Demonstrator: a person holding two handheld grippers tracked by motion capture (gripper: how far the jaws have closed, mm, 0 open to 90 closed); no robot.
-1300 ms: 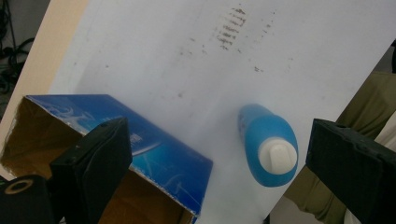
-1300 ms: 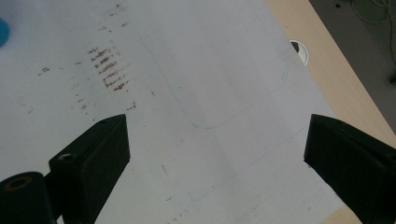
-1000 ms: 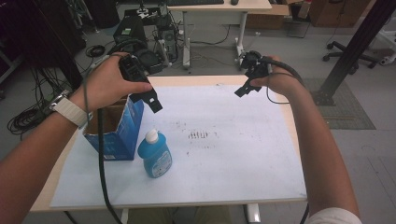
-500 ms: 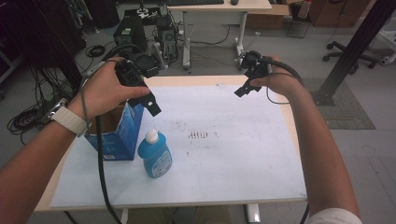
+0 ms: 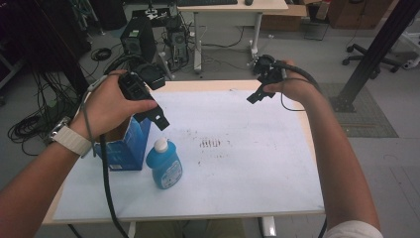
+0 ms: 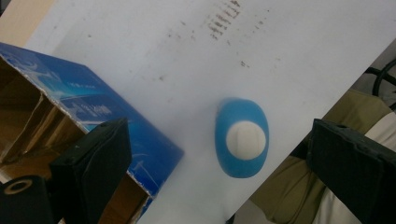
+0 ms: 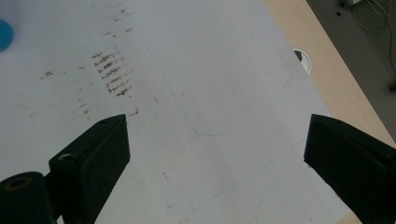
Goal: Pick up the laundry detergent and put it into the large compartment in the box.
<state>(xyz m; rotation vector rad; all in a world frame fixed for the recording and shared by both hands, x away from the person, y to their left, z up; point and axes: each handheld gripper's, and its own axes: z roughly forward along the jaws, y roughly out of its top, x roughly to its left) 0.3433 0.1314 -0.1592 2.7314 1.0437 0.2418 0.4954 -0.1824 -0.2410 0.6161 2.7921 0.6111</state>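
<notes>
Overhead, the left gripper (image 5: 159, 120) hung wide open and empty above the small blue plastic bottle with a white cap (image 5: 164, 164), standing at 3 o'clock of the open blue cardboard box (image 5: 124, 148), touching it. Bottle probably light, smooth, slippery; best pinched across its body. Right gripper (image 5: 255, 95) was agape, empty.

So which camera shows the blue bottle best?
The high view: the blue bottle stands upright with its white cap, label and whole side showing. The left gripper view looks straight down on its cap. The right gripper view catches just a blue sliver at the edge.
</notes>
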